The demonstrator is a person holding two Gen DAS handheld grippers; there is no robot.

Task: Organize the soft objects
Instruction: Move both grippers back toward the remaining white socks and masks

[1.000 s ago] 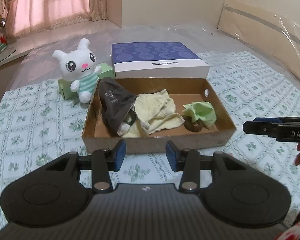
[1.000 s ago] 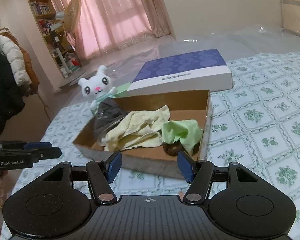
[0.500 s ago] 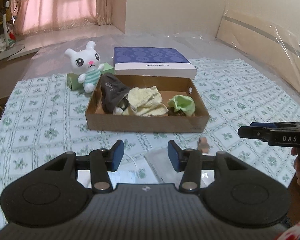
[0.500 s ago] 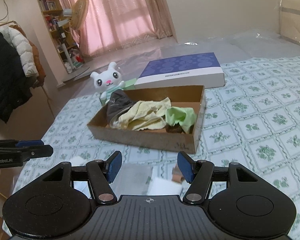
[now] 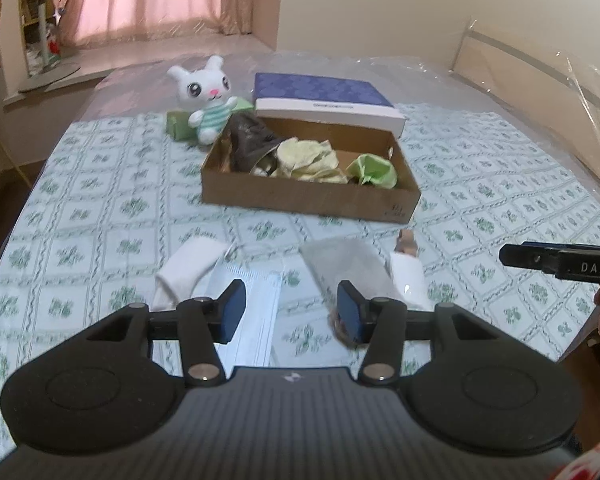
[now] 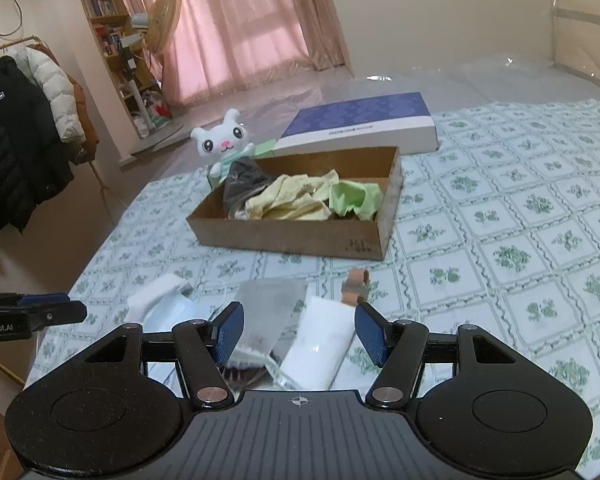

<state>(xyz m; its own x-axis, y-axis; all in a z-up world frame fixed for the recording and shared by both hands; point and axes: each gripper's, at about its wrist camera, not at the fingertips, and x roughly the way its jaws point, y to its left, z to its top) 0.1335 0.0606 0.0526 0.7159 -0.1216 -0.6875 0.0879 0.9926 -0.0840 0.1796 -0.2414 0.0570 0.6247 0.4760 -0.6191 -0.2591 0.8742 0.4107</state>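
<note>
A cardboard box (image 5: 308,200) (image 6: 284,236) on the bed holds a dark grey cloth (image 5: 252,140), a pale yellow cloth (image 5: 308,158) and a green cloth (image 5: 374,170). In front of it lie a white sock (image 5: 188,268), a packed face mask (image 5: 252,304), a grey pouch (image 5: 344,264) (image 6: 268,308), a white fabric piece (image 5: 408,276) (image 6: 324,340) and a small brown item (image 5: 406,240). My left gripper (image 5: 290,312) hovers above the mask and pouch, its jaws opening with nothing between them. My right gripper (image 6: 298,332) stands open over the pouch and white piece, gripping nothing.
A white bunny plush (image 5: 206,96) leans on a green block behind the box's left corner. A blue-topped lid (image 5: 324,96) lies behind the box. A coat rack with jackets (image 6: 24,128) stands left of the bed. The green-patterned sheet stretches to the right.
Both grippers have drawn back from the box, which now looks smaller and farther. The loose items on the near sheet have come into view. The left jaws have widened.
</note>
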